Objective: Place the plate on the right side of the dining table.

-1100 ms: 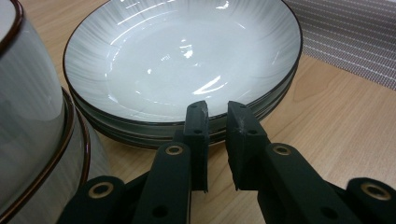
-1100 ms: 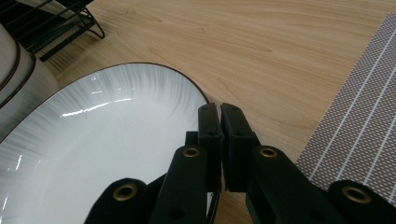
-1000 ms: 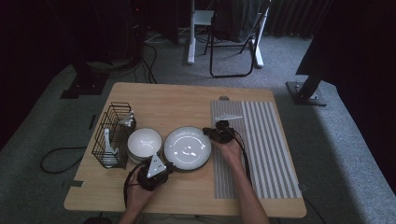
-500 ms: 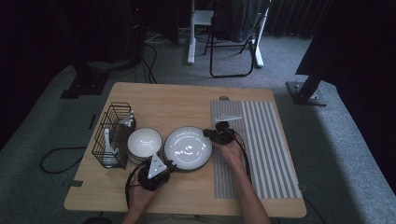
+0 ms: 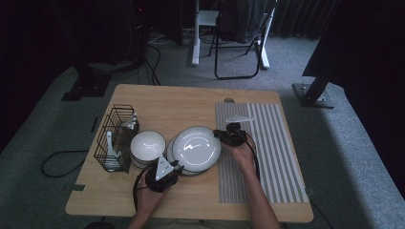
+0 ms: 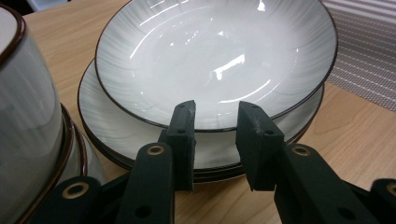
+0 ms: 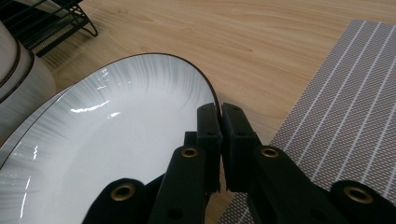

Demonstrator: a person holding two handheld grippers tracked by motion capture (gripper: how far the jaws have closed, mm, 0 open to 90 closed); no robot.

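Note:
A white, dark-rimmed plate (image 5: 196, 145) lies on top of a stack of similar plates (image 6: 121, 135) at the middle of the wooden table (image 5: 181, 107). My right gripper (image 5: 220, 135) is shut on the top plate's right rim; in the right gripper view its jaws pinch the thin edge (image 7: 218, 105). My left gripper (image 5: 173, 167) sits at the stack's near edge. Its jaws have just been opening and now stand apart (image 6: 217, 135) just in front of the top plate's rim (image 6: 215, 51), pressing on nothing.
Stacked white bowls (image 5: 148, 145) stand just left of the plates, close to my left gripper (image 6: 28, 107). A black wire rack (image 5: 114, 138) is at the table's left. A grey striped mat (image 5: 267, 152) covers the right side. A chair stands beyond the table.

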